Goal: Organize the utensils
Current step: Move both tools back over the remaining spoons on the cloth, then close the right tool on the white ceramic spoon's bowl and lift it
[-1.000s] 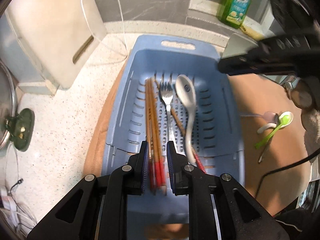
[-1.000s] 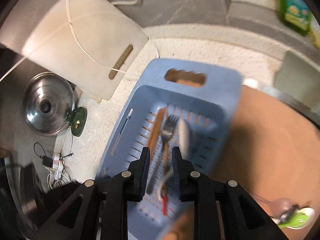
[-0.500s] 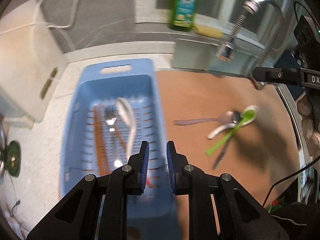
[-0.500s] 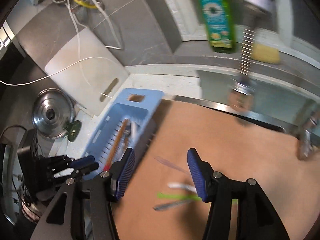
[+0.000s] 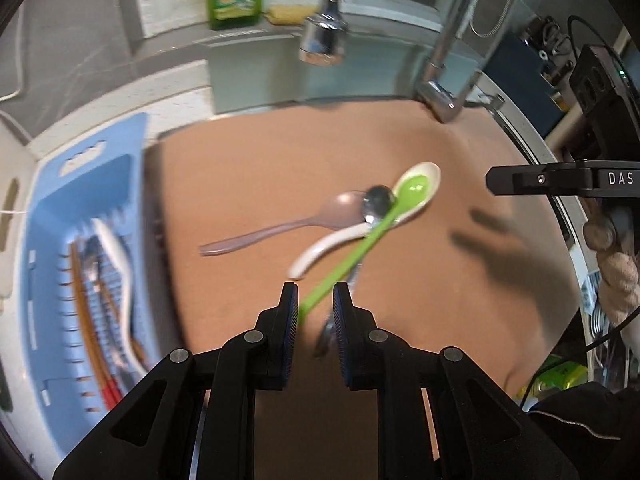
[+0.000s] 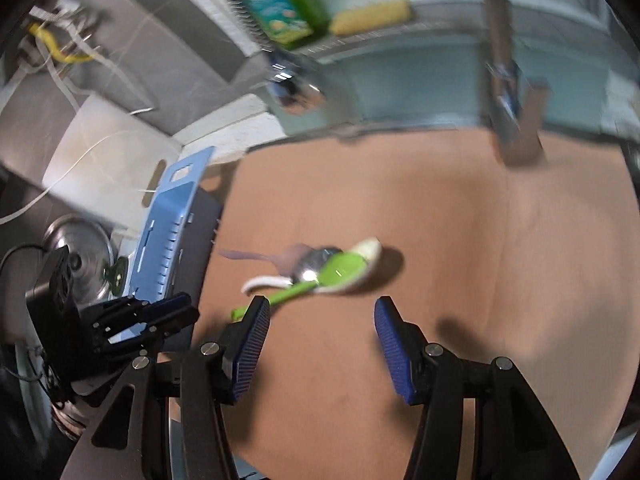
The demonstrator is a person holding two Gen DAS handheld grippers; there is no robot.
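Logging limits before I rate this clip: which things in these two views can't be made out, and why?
- Left wrist view: utensils in the blue basket are smeared by motion blur; their count is unclear.
- Left wrist view: the green spoon handle's end and the metal spoon handle pass behind the left gripper fingers.
- Right wrist view: the basket is edge-on, so its contents are hidden.
- Right wrist view: the green bottle label is blurred.

Left gripper [image 5: 314, 300] angled down, fingers narrowly apart, right gripper [image 6: 320, 316] fingers parted wide, empty
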